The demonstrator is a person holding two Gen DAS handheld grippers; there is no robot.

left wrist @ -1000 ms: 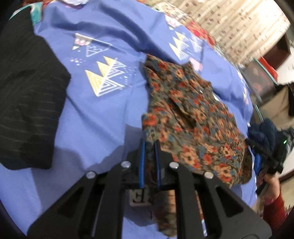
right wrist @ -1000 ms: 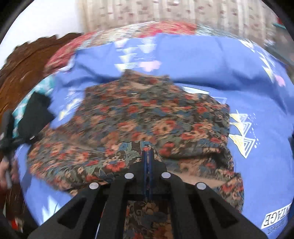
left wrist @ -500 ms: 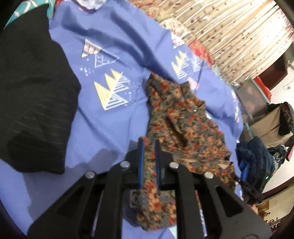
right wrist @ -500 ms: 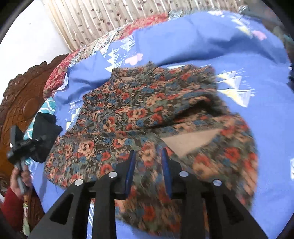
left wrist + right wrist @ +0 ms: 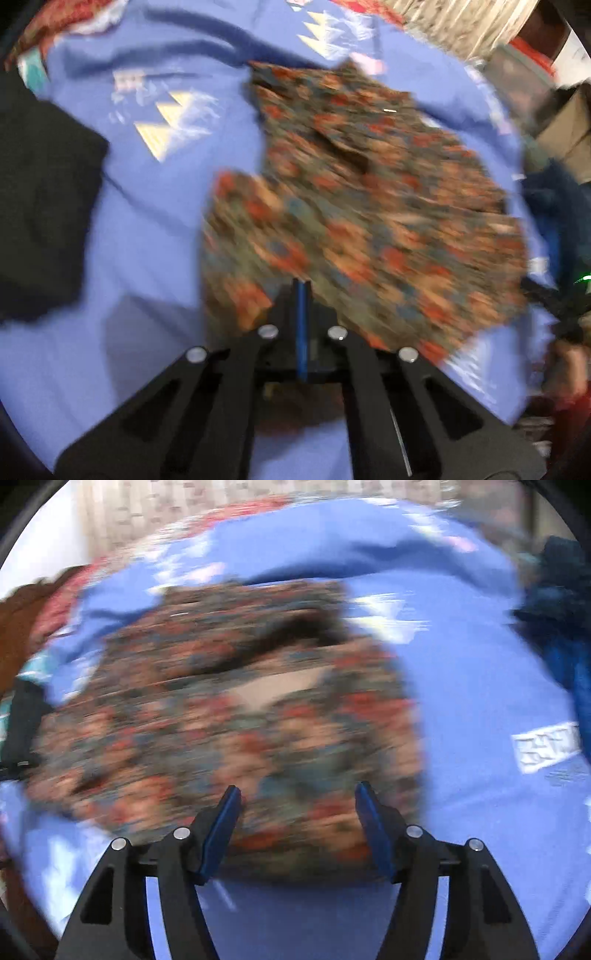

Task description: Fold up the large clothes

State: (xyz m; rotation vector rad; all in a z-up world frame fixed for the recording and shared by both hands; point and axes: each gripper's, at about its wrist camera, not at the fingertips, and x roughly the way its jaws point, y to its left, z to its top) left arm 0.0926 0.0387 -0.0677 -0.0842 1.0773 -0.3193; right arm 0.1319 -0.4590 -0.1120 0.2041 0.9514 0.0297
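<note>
My right gripper (image 5: 297,827) has just been opening and now stands spread above the near hem of the floral garment (image 5: 229,720), nothing pinched, while my left gripper (image 5: 302,325) has pressed together with no cloth visibly between its blue pads, so I judge this fold released. The garment lies folded on the blue bedsheet (image 5: 147,240), a soft, thin, busy red-and-orange print, lumpy at its creases, with a black garment (image 5: 40,206) lying apart.

white printed label on blue bedsheet (image 5: 546,746), lettering too blurred to read
</note>
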